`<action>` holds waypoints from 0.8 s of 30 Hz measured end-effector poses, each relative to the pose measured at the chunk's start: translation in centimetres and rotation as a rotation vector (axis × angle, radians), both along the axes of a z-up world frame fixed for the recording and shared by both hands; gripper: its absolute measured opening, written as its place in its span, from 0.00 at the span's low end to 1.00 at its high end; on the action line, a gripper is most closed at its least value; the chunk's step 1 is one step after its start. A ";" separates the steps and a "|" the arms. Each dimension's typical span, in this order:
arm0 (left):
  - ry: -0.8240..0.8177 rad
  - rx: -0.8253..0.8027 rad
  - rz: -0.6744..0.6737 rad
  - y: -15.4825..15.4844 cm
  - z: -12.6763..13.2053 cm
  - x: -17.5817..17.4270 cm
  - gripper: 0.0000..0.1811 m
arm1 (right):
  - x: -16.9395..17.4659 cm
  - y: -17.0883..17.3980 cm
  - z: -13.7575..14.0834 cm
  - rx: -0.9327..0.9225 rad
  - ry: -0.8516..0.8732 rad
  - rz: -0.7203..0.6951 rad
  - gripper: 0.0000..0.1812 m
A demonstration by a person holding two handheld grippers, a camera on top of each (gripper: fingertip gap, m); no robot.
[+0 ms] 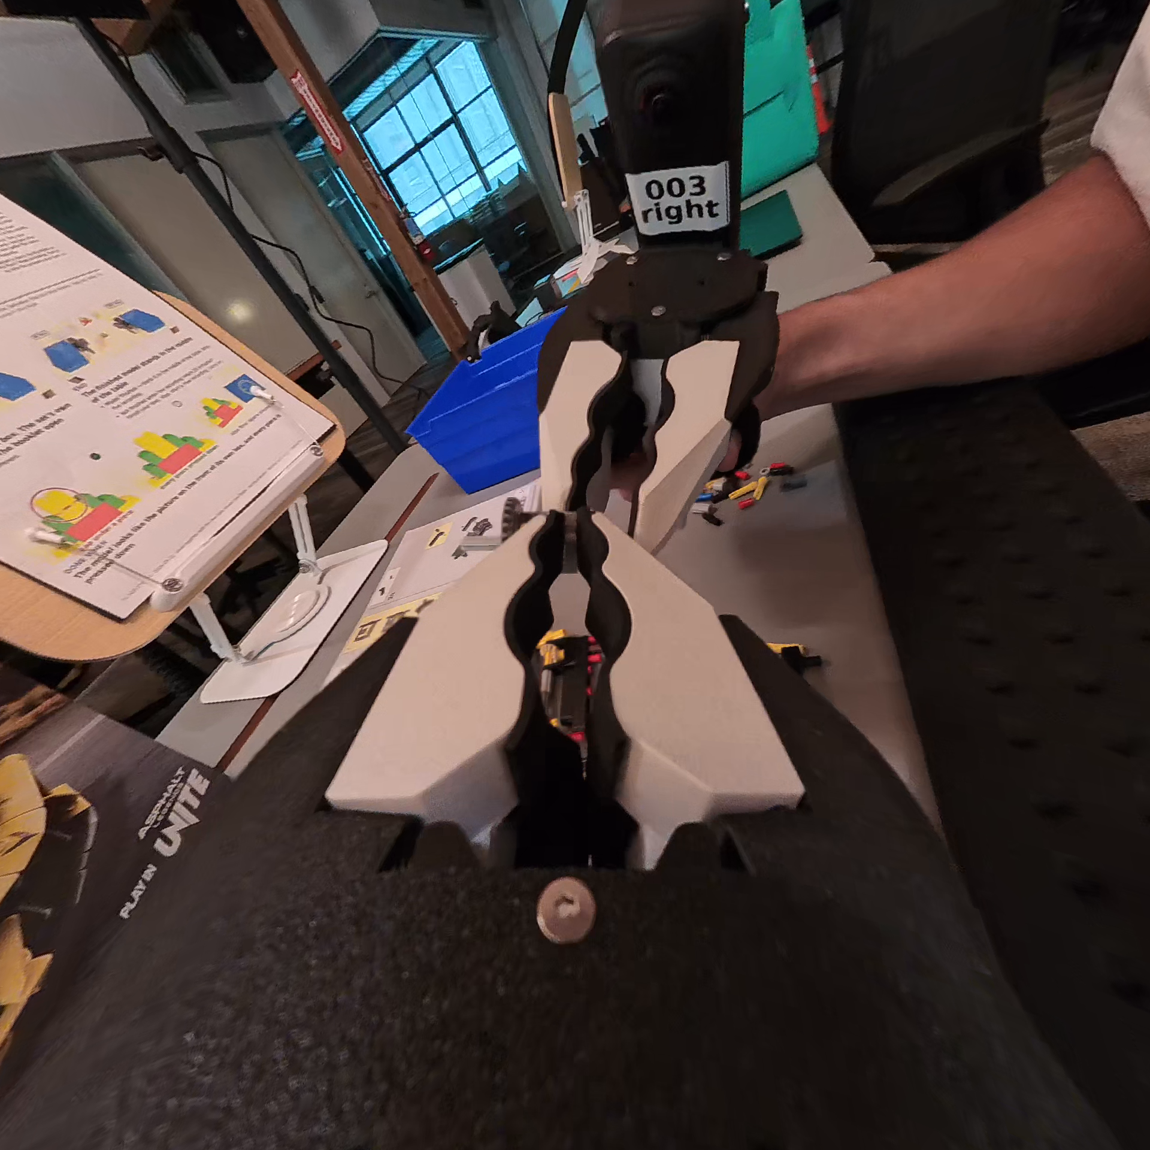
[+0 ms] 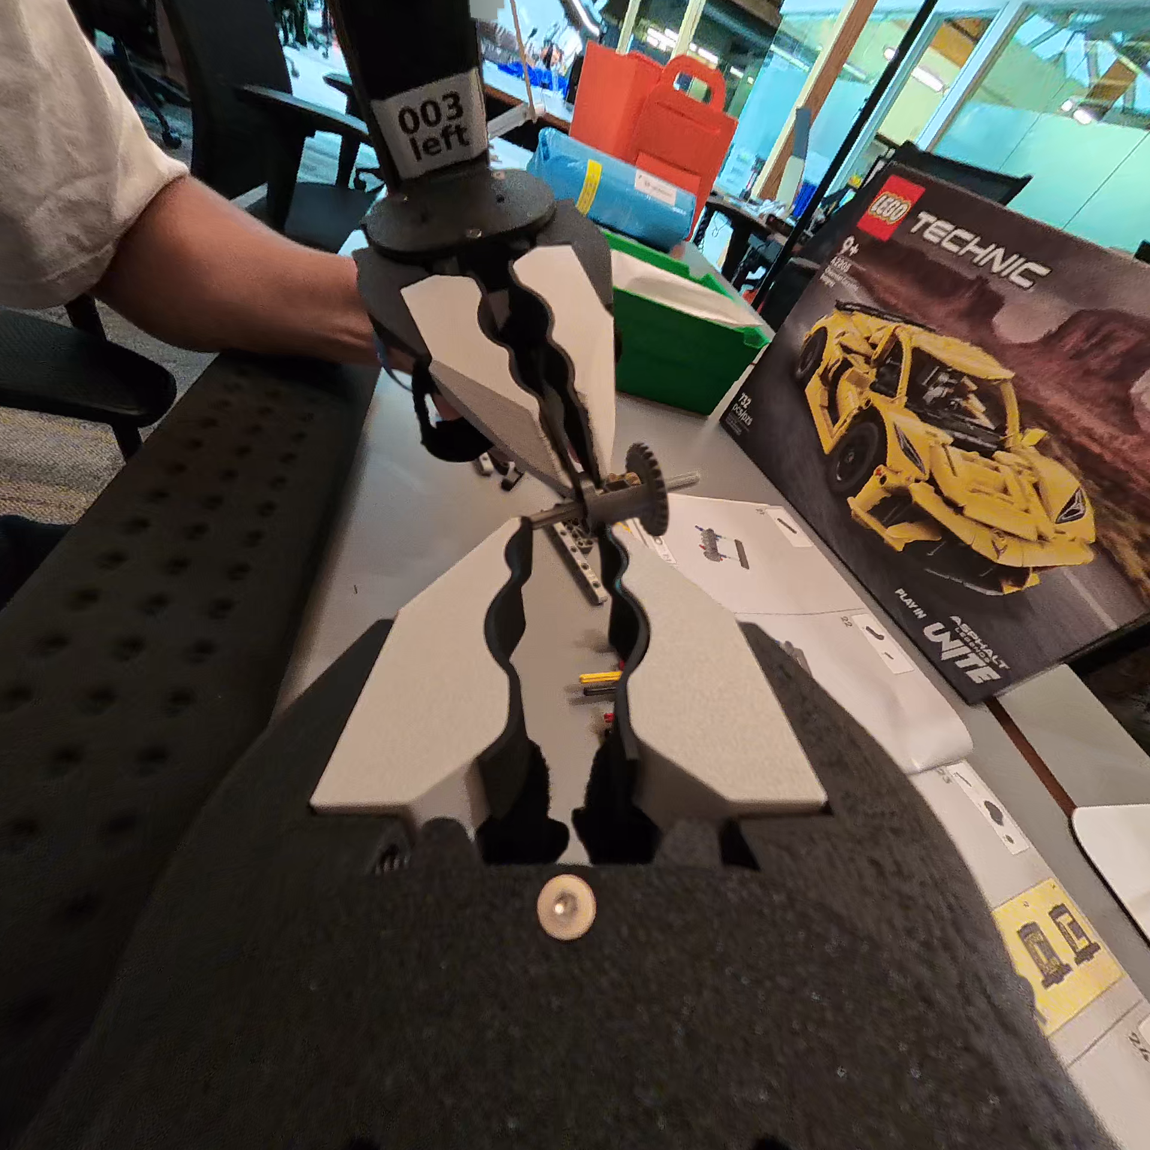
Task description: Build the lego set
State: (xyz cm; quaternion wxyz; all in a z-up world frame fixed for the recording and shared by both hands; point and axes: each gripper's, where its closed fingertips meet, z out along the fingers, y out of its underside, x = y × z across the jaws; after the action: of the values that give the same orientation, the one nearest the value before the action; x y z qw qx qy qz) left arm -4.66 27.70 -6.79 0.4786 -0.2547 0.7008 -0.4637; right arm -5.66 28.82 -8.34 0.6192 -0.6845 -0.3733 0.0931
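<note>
The left claw is clamped on a dark gear axle above the tabletop, while the right claw, fingers apart, brackets its near end.

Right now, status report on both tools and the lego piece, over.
Left tool shut on dark grey gear-and-axle lego assembly, held above the grey table. Right tool open, tips at the axle end. Nothing between them.

Bright window daylight, wide-angle edge warping, sharp centre.
</note>
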 end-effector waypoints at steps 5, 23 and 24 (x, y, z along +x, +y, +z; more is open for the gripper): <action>0.020 -0.022 -0.012 0.0 0.1 -0.2 0.02 | -0.1 -0.1 0.1 0.004 -0.034 0.006 0.11; -0.003 -0.061 0.048 1.4 1.4 0.0 0.22 | 0.0 -0.9 1.7 0.026 0.229 0.097 0.12; 0.000 -0.056 0.029 0.9 1.3 0.0 0.21 | -0.3 -1.1 1.7 0.011 0.247 0.118 0.12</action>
State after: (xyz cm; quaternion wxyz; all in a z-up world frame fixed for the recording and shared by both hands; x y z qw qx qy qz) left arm -4.66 28.61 -5.53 0.4778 -0.2781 0.6837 -0.4763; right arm -5.93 27.77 -6.66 0.6577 -0.6412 -0.3344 0.2108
